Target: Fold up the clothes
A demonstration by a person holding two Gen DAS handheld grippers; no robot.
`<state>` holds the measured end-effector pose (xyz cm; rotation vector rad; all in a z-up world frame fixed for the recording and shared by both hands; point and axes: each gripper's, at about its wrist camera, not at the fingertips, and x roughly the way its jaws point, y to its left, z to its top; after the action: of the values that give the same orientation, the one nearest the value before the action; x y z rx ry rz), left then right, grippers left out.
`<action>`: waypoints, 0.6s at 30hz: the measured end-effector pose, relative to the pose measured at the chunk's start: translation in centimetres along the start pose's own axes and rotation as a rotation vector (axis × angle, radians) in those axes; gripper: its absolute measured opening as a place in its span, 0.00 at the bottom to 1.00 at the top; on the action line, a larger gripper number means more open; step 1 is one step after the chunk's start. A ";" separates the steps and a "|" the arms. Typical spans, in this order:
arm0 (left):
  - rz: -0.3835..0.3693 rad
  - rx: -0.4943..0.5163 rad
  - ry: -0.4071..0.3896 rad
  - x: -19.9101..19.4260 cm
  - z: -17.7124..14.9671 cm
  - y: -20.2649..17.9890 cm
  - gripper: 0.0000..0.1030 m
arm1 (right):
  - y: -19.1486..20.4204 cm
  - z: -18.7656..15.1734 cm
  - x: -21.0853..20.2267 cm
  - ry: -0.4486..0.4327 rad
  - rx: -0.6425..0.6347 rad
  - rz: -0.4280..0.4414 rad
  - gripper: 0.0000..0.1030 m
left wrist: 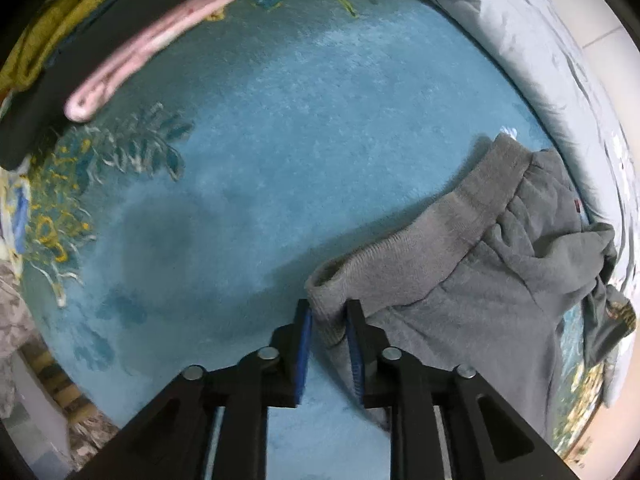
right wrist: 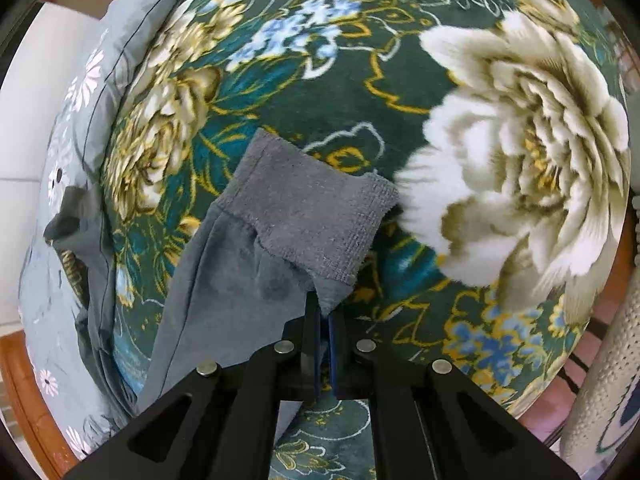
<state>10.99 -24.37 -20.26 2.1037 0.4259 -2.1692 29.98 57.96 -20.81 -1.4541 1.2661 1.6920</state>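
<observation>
- Sweatpants [left wrist: 500, 248], grey, lay at four o'clock on the blue carpet [left wrist: 280, 140].
- Left gripper [left wrist: 329, 312] clenched their ribbed waistband corner.
- Right gripper [right wrist: 325, 312] pinched the cuff [right wrist: 316, 216] hem, twelve o'clock ahead.

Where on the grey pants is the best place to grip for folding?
Probably the ribbed waistband: thick, firm, raised off the blanket. Come in low from its open corners, as the left gripper and right gripper do, each pinching one end of the grey pants.
</observation>
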 end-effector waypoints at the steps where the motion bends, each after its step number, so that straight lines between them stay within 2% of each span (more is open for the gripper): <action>1: 0.008 0.001 0.003 -0.3 0.0 0.3 0.39 | 0.0 0.0 -0.3 -0.003 -0.001 -0.006 0.07; 2: 0.010 -0.011 -0.001 -0.8 0.2 0.7 0.44 | -0.1 0.1 -0.7 -0.012 0.003 -0.015 0.13; 4: 0.008 -0.043 -0.013 -1.9 0.5 1.6 0.45 | -0.3 0.1 -1.7 -0.037 0.015 -0.035 0.28; 7: -0.007 -0.073 -0.033 -3.3 1.4 2.1 0.53 | 1.3 1.0 -3.4 -0.081 0.010 -0.038 0.29; 10: -0.046 -0.058 -0.050 -3.1 3.3 0.2 0.54 | 5.6 2.3 -3.0 -0.073 -0.075 -0.009 0.30; 13: -0.088 -0.040 -0.053 -2.3 5.6 -2.5 0.54 | 11.1 3.2 -1.5 -0.056 -0.156 0.049 0.31; 15: -0.106 -0.017 -0.049 -1.6 6.8 -4.3 0.54 | 15.1 4.0 0.2 -0.034 -0.193 0.106 0.38; 18: -0.104 0.039 -0.034 -0.2 9.2 -7.8 0.55 | 20.4 4.9 3.1 0.007 -0.225 0.166 0.41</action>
<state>0.15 -19.27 -18.92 2.1057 0.5051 -2.2846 9.32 53.95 -18.02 -1.5176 1.2632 1.9953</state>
